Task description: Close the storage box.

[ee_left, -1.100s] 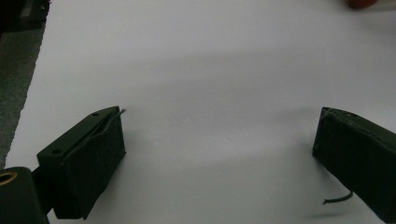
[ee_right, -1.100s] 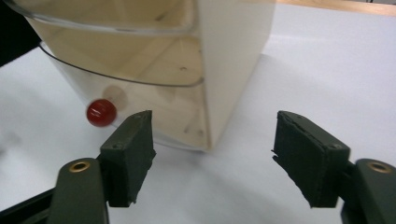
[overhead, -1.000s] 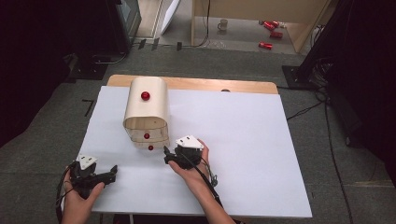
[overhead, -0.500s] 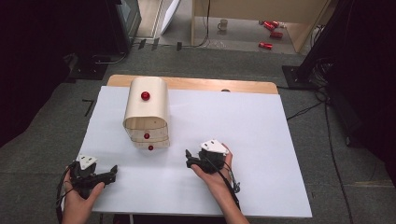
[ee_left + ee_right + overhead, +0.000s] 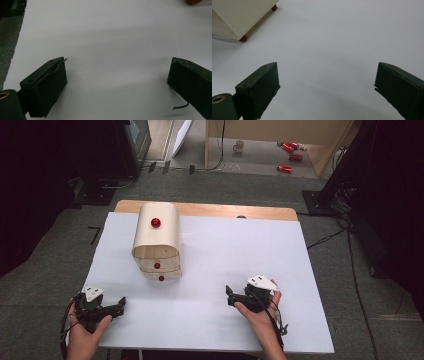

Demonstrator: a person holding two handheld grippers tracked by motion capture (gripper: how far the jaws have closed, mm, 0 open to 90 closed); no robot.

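Observation:
A cream cabinet [image 5: 157,242] with a rounded top stands on the white table [image 5: 240,250], left of centre. It has a red knob [image 5: 156,222] on top and two more on its front drawers; the lowest knob [image 5: 161,278] sticks out a little. My right gripper [image 5: 229,295] lies near the front edge, well to the right of the cabinet, pointing left. Its jaws have just been opening and stand open with nothing between them [image 5: 327,80]. The cabinet's corner [image 5: 239,15] shows far off at the upper left. My left gripper [image 5: 121,304] rests open and empty at the front left [image 5: 117,75].
The white sheet ends at a wooden table edge [image 5: 210,210] at the back. On the floor beyond lie red cans [image 5: 285,168] and a mug [image 5: 239,145]. Cables [image 5: 325,237] run along the floor to the right. Dark stands flank both sides.
My right gripper has drawn away from the cabinet's lowest drawer knob, moving right and toward the front edge, its jaws wider apart. The left gripper and the cabinet have stayed put.

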